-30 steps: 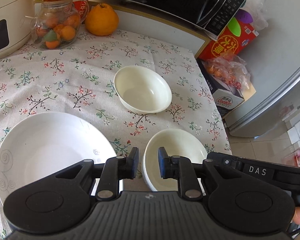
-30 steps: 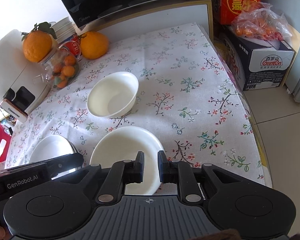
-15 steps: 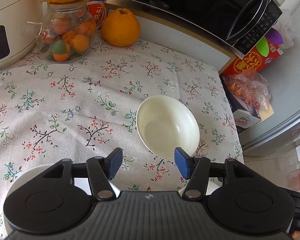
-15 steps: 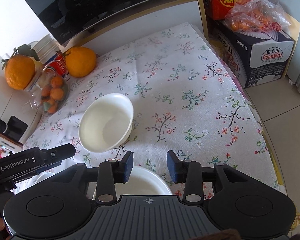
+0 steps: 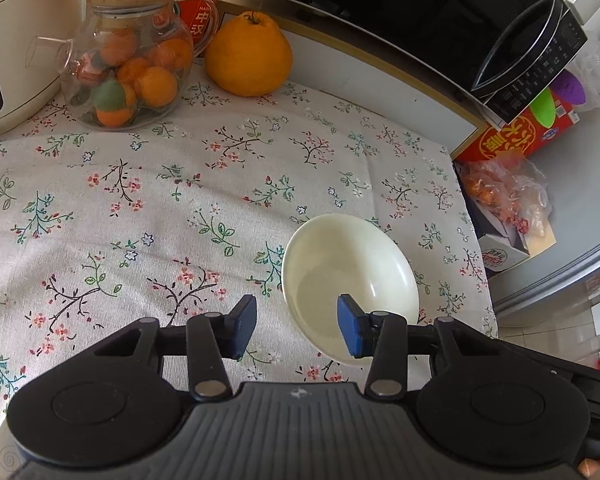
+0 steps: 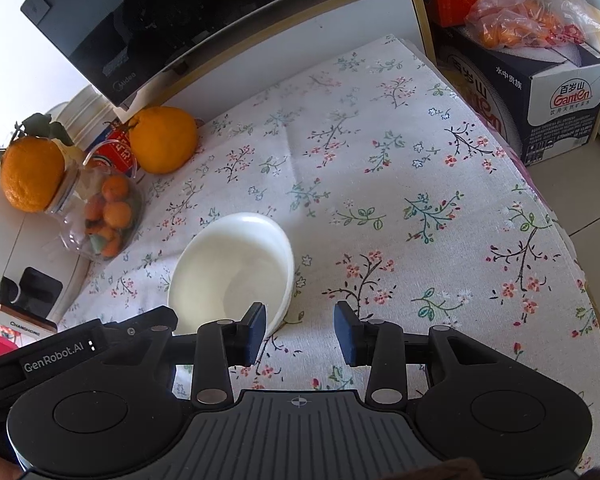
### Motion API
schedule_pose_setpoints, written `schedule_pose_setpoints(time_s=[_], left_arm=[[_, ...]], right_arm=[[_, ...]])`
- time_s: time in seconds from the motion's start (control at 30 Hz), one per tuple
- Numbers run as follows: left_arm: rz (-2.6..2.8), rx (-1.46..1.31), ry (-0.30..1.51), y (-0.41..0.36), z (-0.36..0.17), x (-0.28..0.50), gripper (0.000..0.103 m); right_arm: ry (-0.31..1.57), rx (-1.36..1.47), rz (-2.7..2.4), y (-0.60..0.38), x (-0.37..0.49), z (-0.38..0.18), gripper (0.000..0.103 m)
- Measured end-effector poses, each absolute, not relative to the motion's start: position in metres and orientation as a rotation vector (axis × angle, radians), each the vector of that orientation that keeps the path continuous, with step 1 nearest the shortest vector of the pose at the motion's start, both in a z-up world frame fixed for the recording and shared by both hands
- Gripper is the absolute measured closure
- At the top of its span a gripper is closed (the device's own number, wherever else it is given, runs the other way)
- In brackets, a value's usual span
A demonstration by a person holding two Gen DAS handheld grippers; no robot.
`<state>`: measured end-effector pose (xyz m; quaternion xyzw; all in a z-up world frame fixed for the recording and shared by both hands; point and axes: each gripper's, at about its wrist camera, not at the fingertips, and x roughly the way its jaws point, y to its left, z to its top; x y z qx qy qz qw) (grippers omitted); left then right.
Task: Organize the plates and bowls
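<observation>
The left gripper (image 5: 296, 328) hangs with jaws apart over a white bowl (image 5: 350, 284) near the tabletop's (image 5: 140, 200) right edge.

Bright soft daylight, faint shadows on the tablecloth (image 5: 140, 208), sharp focus, strong fisheye bending, dark vignetted corners

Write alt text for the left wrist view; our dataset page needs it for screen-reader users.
The open left gripper hangs over a floral tablecloth, its right finger in front of an empty cream bowl. Behind stand a glass jar of small oranges, a large orange and a black microwave.
</observation>
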<state>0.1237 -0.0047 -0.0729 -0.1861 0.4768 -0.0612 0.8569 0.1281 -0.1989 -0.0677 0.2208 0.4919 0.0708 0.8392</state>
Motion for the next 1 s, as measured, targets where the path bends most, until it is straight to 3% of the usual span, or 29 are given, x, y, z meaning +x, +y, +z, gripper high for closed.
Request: schedule_pose_setpoints(time_s=[0.2,0.53,0.7,1.0], left_arm=[[-0.14,-0.396,1.007,-0.006,-0.077,0.129,0.072],[-0.15,-0.394,1.006,-0.008,-0.083,0.134,0.088],[-0.149,-0.374,0.991,-0.009,-0.079,0.131,0.095],[-0.166,-0.371,0.965,-0.013,-0.072,0.122,0.095]], right_arm=[[1.028,0.477,0.162,-0.194,0.134,-0.072,0.067],[1.064,0.446,0.158,-0.183,0.141,-0.086,0.093],[1.054,0.44,0.155,-0.185,0.139,-0.084,0.093],[1.019,0.448,0.156,-0.191,0.133,-0.074,0.092]])
